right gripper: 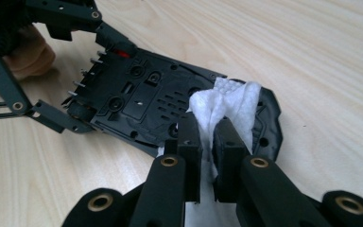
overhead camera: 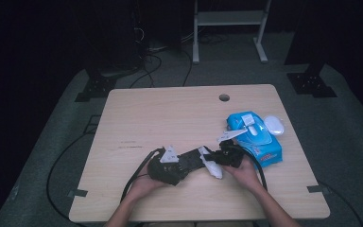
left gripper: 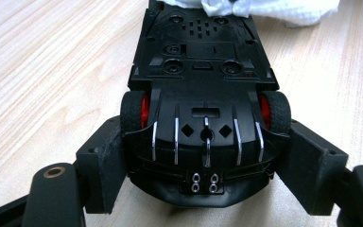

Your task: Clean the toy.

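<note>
Toy car [left gripper: 203,90]: black, flipped underside up, near the table's six o'clock edge in the high view; I see red hubs inside its wheels.
Left gripper [left gripper: 203,165]: I have its jaws clamped on the car's tail end, one pad on each flank by the wheels.
Wipe [right gripper: 227,106]: white, crumpled, lying on the car's nose end.
Right gripper [right gripper: 207,142]: jaws closed together, pinching the wipe.
Wipe pack [overhead camera: 255,137]: blue, at two o'clock from the car.
Table [overhead camera: 170,118]: pale wood.
</note>
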{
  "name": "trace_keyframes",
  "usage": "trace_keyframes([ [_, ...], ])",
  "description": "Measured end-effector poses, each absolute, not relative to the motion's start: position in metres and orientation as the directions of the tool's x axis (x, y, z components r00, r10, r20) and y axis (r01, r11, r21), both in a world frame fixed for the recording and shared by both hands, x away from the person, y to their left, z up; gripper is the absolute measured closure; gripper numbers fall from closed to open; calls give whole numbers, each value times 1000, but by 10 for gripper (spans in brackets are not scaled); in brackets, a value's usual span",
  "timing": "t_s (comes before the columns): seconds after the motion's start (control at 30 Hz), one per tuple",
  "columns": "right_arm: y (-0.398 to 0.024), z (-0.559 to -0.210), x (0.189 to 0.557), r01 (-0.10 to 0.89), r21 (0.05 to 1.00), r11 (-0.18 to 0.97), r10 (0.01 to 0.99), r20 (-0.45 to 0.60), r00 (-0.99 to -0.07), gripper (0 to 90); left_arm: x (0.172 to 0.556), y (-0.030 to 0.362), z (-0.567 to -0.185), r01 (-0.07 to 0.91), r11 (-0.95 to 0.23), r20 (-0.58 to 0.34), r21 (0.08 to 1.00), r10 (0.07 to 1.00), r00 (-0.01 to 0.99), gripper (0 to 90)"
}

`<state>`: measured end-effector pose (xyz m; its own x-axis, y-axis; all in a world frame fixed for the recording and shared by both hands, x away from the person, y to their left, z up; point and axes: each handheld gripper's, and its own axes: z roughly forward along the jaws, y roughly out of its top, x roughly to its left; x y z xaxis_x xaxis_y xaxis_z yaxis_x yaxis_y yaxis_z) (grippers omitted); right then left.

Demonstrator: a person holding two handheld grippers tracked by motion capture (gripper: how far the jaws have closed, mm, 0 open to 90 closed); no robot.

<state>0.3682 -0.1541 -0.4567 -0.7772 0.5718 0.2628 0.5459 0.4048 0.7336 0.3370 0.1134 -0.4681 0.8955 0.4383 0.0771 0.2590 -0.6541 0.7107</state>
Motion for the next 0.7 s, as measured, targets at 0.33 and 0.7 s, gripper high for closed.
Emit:
trace_keyframes([
  [0.33,-158,-460,368,555,734,392,573,277,-772,832,342,119,-466,327,-602,-12,728,466,885,233],
  [0.7,-157,-461,365,528,747,404,566,250,-786,833,356,129,-468,489,-481,-241,728,488,839,168],
])
